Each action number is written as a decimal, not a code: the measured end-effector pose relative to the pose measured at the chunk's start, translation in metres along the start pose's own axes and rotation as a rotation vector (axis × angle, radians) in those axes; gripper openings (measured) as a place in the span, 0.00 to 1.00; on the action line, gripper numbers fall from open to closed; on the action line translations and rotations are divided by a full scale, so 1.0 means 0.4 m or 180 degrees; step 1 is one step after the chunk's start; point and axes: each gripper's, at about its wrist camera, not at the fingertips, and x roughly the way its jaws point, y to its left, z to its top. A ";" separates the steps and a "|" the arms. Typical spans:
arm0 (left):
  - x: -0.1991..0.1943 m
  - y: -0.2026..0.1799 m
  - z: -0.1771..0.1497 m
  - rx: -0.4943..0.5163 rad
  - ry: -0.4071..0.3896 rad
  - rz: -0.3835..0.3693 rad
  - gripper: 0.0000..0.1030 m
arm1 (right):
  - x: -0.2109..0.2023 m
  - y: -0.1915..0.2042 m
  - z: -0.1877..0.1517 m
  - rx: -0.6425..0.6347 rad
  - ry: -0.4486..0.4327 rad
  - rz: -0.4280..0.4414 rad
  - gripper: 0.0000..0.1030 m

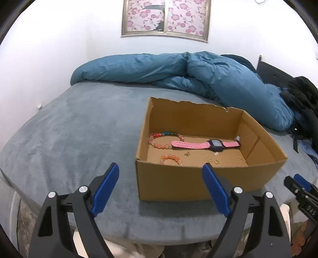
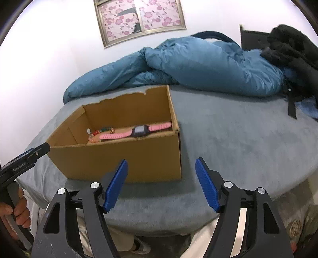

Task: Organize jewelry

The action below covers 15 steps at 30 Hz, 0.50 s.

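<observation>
While both tongs, left [image 1: 160, 174] and right [image 2: 161, 171], hang spread and empty before the cardboard box [image 1: 200, 181], pink watch [image 1: 206, 144] and bead bracelets [image 1: 162, 140] lie inside; advisable: withdraw clear of its walls.

White wall [image 1: 59, 49], floral-covered window [image 1: 166, 17], grey bed [image 1: 79, 123], blue duvet [image 1: 218, 79]

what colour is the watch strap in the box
Pink, with a dark case on the watch; clearest in the left wrist view.
</observation>
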 end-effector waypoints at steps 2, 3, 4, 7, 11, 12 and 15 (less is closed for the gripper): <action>-0.009 -0.017 -0.007 0.0083 -0.0016 0.0045 0.81 | 0.001 0.000 -0.007 0.0023 0.0052 -0.0039 0.65; -0.013 -0.024 -0.010 0.0122 -0.0032 0.0057 0.81 | 0.001 0.000 -0.008 0.0028 0.0060 -0.0050 0.65; -0.017 -0.032 -0.015 0.0169 -0.0052 0.0077 0.81 | -0.002 -0.001 -0.009 0.0018 0.0070 -0.0031 0.65; -0.020 -0.051 -0.022 0.0273 -0.0060 0.0117 0.81 | -0.007 -0.003 -0.012 -0.0008 0.0094 -0.0058 0.65; -0.020 -0.060 -0.025 0.0275 -0.0043 0.0152 0.81 | -0.012 -0.005 -0.018 0.0002 0.0112 -0.0088 0.65; -0.020 -0.062 -0.025 0.0265 -0.0042 0.0158 0.81 | -0.013 -0.006 -0.018 0.0005 0.0109 -0.0093 0.65; -0.021 -0.069 -0.025 0.0268 -0.0025 0.0176 0.81 | -0.016 -0.004 -0.018 -0.0014 0.0112 -0.0097 0.65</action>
